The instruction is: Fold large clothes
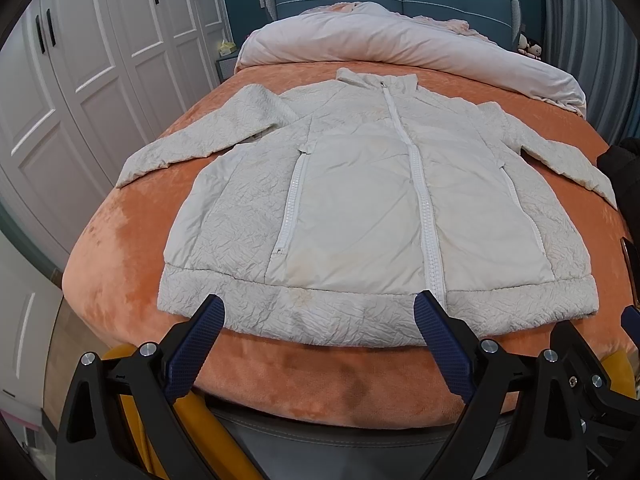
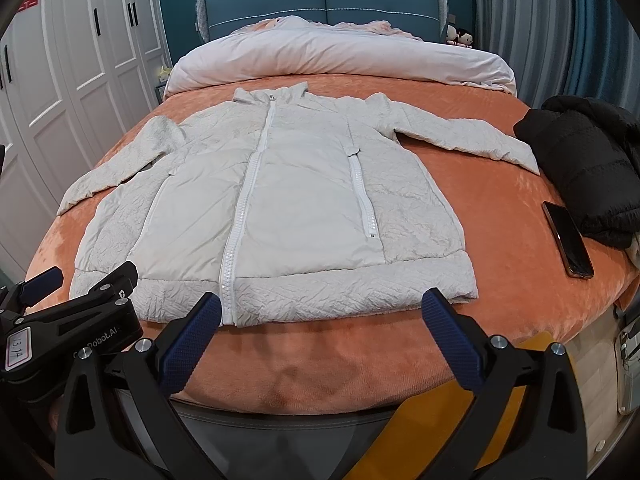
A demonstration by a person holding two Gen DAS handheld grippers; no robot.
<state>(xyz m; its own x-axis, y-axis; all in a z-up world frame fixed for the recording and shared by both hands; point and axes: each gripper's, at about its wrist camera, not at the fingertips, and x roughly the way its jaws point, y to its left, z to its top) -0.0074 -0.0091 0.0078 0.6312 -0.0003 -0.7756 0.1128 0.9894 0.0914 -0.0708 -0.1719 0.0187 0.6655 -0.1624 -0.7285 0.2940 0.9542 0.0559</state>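
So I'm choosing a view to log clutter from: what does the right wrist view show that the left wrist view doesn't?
Only the right wrist view shows the dark flat phone fully and the crumpled black quilted jacket beside it; the left view catches only slivers. Only the left wrist view shows the white jacket's whole left cuff. Both share the white zipped padded jacket spread flat on the orange bedspread, and open tongs.

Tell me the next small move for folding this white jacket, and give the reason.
Probably reach the left hand-held gripper forward to the left sleeve to fold it across the body. The white jacket lies flat, zipped, both sleeves spread on the orange bedspread, and both the left and the right hand-held gripper are open, holding nothing, short of the hem.
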